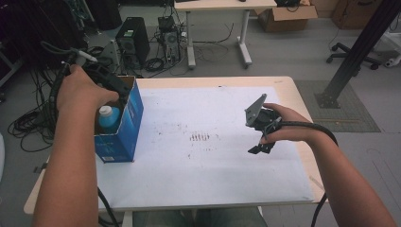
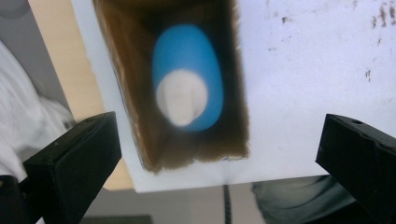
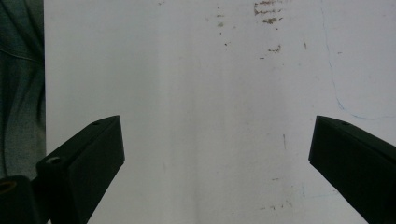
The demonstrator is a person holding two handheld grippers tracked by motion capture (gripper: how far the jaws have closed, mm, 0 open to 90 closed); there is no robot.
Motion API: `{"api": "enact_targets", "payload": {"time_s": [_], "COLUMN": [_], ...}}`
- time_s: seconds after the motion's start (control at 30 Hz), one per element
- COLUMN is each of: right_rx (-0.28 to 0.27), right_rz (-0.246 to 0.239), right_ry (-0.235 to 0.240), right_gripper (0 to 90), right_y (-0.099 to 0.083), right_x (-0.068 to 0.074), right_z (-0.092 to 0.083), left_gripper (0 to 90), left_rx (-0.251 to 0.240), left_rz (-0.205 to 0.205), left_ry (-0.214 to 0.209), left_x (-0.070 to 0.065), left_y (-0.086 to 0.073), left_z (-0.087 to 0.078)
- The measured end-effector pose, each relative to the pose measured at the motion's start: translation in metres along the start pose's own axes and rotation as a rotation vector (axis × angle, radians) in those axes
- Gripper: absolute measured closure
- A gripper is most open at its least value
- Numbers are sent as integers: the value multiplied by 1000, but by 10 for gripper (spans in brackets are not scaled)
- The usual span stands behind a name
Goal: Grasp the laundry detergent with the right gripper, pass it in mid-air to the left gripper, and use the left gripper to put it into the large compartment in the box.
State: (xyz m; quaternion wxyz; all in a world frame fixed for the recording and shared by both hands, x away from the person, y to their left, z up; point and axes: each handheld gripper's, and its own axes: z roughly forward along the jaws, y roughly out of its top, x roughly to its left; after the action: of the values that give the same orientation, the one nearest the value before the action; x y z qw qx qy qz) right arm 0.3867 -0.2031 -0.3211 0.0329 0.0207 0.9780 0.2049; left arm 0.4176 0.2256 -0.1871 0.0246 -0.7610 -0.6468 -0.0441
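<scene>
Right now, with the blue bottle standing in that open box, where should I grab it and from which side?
Grip the white cap and neck, coming straight down from above. The blue bottle stands upright inside the blue box, whose walls close in its sides, so probably only the top can be reached. The left gripper, jaws open and holding nothing, hangs over the box opening.

A light wooden table [image 1: 293, 90] carries a white sheet [image 1: 213, 161] marked with brown stains [image 1: 199, 137]. Left of those stains, a blue box [image 1: 124, 127] stands on the sheet's left edge.
</scene>
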Motion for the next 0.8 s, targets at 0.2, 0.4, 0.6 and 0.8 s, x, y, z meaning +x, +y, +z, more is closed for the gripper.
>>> {"api": "enact_targets", "payload": {"time_s": [0.2, 0.4, 0.6, 0.8], "right_rx": [7, 17, 29, 40], "right_rz": [2, -5, -6, -13], "right_ry": [-4, -6, -5, -7], "right_gripper": [34, 34, 34, 34], "right_y": [1, 4, 10, 15], "right_x": [-1, 0, 2, 3], "right_z": [-3, -5, -8, -13], "left_gripper": [2, 2, 2, 2], "left_rx": [-36, -81, -99, -89], "left_rz": [98, 252, 387, 538], "left_ry": [-13, -40, -76, -103], "left_x": [-21, -48, -74, -96], "left_y": [3, 3, 1, -2], "left_z": [-17, -34, -41, -40]}}
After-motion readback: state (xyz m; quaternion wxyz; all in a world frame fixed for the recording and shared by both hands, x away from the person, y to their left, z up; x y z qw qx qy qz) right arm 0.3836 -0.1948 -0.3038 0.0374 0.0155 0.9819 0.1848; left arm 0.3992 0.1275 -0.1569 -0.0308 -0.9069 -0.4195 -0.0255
